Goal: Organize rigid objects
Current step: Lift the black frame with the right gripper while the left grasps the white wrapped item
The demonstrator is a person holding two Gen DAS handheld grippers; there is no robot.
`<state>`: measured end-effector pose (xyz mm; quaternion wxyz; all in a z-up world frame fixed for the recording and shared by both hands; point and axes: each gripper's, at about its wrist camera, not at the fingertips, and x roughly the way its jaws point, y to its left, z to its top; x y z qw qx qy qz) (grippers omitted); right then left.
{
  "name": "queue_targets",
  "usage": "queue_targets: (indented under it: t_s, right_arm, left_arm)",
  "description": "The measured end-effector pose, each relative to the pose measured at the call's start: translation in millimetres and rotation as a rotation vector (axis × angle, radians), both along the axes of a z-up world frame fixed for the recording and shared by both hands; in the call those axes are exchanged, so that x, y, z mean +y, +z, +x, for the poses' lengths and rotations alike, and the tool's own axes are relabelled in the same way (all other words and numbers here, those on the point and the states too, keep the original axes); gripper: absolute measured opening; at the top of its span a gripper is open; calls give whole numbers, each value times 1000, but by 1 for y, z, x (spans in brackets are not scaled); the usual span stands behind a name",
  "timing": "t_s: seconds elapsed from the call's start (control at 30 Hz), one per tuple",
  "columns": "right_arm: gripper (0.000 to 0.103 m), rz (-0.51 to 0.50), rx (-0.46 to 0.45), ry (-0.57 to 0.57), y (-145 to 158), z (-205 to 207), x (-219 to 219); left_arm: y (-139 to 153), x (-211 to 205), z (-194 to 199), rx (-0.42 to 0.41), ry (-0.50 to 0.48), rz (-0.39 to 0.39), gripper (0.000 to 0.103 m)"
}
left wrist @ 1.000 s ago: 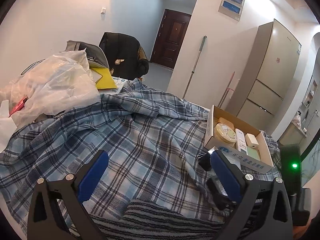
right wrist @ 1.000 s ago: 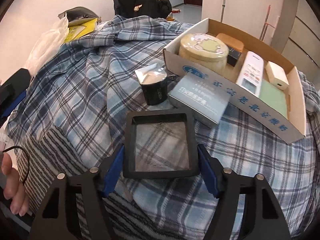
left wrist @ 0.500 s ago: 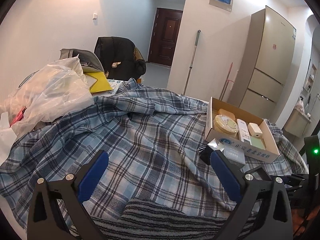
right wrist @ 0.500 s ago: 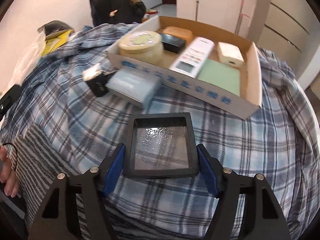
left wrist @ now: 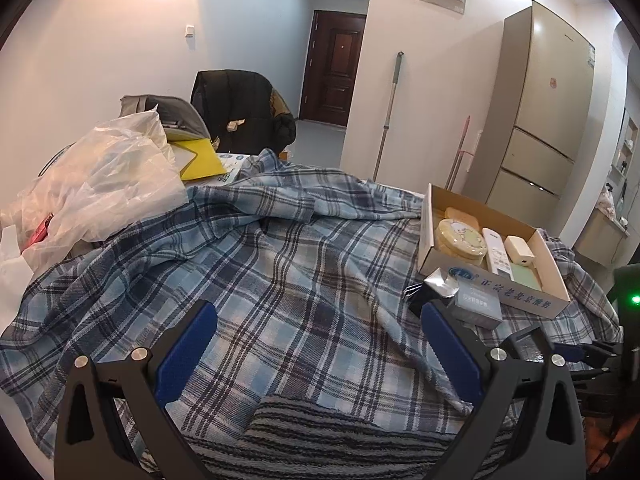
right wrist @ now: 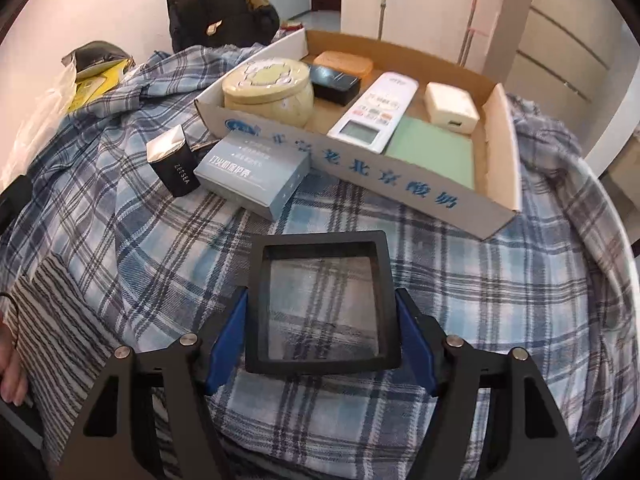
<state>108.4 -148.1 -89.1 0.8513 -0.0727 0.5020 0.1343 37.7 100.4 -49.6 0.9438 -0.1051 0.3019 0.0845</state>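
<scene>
While the right gripper (right wrist: pixel 322 330) squeezes the black frame (right wrist: pixel 322 304) and holds it over the blanket (right wrist: pixel 500 280) near the box (right wrist: pixel 502 152), lift it above the wall and lay it flat on the green card (right wrist: pixel 434 152). Off to the side, the left gripper (left wrist: pixel 316 350) hangs wide open with nothing in it.

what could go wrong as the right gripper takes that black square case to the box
The right gripper grips the black-framed case only at its near edges, so it could tip or slip. The cardboard box is nearly full, leaving little free floor. On the way the case could knock the grey carton or small black box.
</scene>
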Motion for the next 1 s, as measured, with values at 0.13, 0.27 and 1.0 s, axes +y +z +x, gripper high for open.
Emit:
queue_targets:
  t_s: [0.13,0.27,1.0]
  right_arm:
    - [69,7,-27,-11,10,1,-14]
    - [69,56,-62,-73,21,6,-42]
    - [69,192,-234,-99,39,-3,-73]
  left_arm:
    - [3,-3,1,4,-36,-6,103]
    - [5,-21,10,57,-124,66,103]
    - [-17,-73,124,260,-704,122,62]
